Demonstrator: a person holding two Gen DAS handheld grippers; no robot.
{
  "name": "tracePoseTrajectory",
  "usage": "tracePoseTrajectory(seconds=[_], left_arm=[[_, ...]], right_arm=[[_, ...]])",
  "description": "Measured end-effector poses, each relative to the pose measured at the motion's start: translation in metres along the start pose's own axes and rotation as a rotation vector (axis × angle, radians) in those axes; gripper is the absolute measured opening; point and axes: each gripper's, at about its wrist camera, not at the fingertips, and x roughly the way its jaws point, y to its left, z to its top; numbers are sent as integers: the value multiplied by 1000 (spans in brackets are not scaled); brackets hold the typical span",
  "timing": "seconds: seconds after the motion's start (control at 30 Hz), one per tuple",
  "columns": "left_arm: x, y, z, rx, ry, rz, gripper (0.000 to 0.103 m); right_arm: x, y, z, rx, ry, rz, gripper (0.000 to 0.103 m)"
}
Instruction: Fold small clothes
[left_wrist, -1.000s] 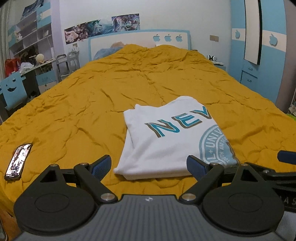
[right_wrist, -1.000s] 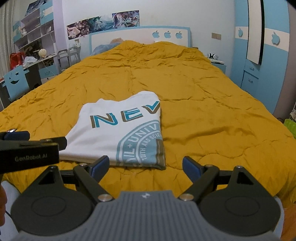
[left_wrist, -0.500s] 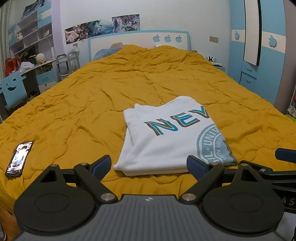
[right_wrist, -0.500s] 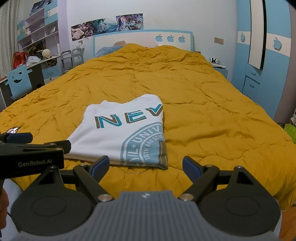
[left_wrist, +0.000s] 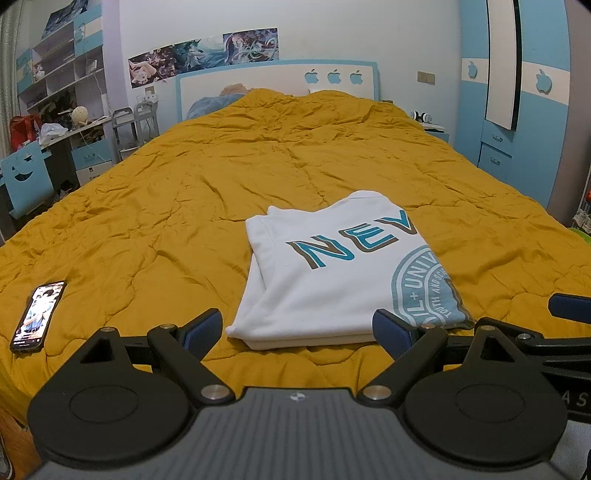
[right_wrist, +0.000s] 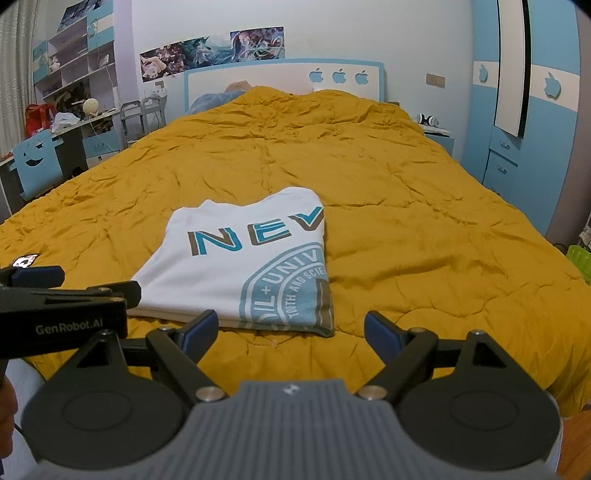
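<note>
A white T-shirt (left_wrist: 332, 273) with teal "NEV" lettering and a round emblem lies folded into a rectangle on the mustard-yellow bedspread (left_wrist: 184, 206). It also shows in the right wrist view (right_wrist: 243, 266). My left gripper (left_wrist: 297, 330) is open and empty, held just short of the shirt's near edge. My right gripper (right_wrist: 291, 328) is open and empty, near the shirt's near right corner. The left gripper's body (right_wrist: 62, 306) shows at the left of the right wrist view.
A phone (left_wrist: 38, 315) with a lit screen lies on the bedspread at the near left. A desk, blue chair (left_wrist: 24, 177) and shelves stand left of the bed. A blue wardrobe (left_wrist: 517, 103) stands on the right. The headboard (left_wrist: 277, 79) is at the far end.
Both grippers have drawn back and risen slightly from the shirt, which sits a little farther away in both views. The shirt itself has not moved.
</note>
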Motion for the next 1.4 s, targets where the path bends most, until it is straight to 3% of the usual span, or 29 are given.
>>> tracePoseTrajectory(seconds=[1.4], left_arm=[[-1,-1,-1,5,2,-5,103]], right_arm=[[0,4,0,7,2,4,82]])
